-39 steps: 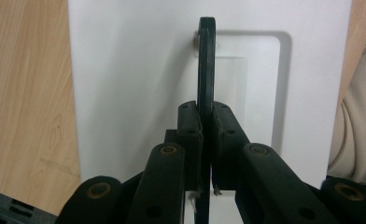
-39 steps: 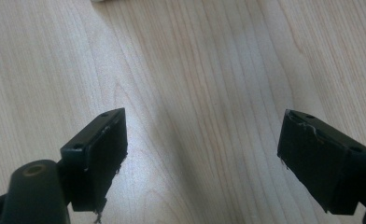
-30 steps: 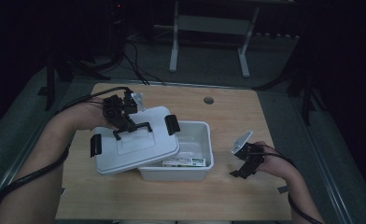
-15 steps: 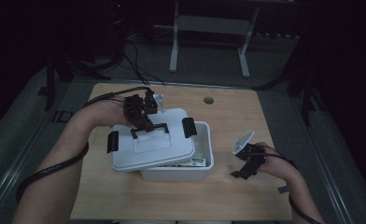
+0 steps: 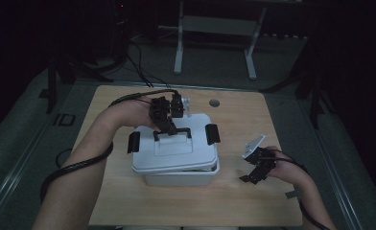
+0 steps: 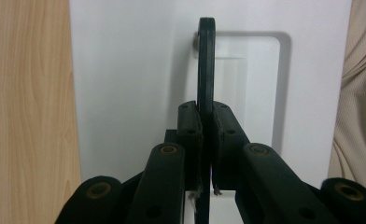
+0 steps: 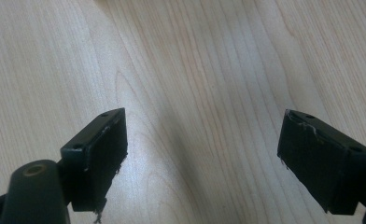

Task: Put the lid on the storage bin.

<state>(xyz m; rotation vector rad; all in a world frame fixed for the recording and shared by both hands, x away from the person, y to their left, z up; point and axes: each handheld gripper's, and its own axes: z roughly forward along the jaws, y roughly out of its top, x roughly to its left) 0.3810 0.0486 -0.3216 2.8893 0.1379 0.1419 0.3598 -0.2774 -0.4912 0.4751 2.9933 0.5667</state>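
left gripper (image 5: 169, 128): jaws clamped on the black handle (image 6: 206, 65) of the white lid (image 5: 174, 148) | lid: over the white bin (image 5: 181, 178) (slightly askew) at the table's (image 5: 253, 120) middle | right gripper (image 5: 255, 170): jaws wide apart above bare wood, right of bin

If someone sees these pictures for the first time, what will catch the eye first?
First, the white lid over the white box at the middle of the wooden table, carried by its black handle in the left tongs. Then the right tongs, open over bare wood at the right.
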